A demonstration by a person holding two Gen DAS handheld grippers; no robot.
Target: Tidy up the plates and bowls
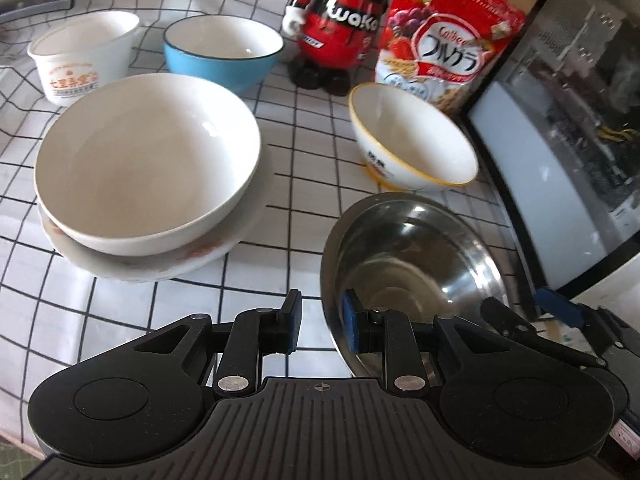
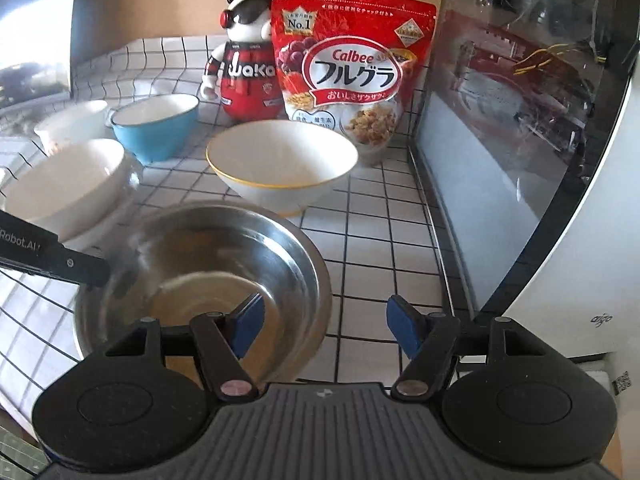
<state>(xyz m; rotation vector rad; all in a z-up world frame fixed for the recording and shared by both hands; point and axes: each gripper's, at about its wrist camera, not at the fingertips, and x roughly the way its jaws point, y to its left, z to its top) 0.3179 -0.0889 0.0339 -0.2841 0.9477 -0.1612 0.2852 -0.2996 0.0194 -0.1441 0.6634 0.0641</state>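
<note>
Left wrist view, left gripper (image 1: pixel 320 320) straddling steel bowl (image 1: pixel 416 256) rim

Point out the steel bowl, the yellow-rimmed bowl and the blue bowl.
steel bowl (image 2: pixel 224 264): right wrist view, on its shiny inner wall.
yellow-rimmed bowl (image 2: pixel 280 156): right wrist view, on its white inside.
blue bowl (image 1: pixel 208 66): left wrist view, on its blue outer wall.

steel bowl (image 2: pixel 208 272) tilted, rim between left fingers (image 1: pixel 294 324) — white bowl (image 1: pixel 146 160) stacked on plate (image 1: pixel 160 268), upright
</note>
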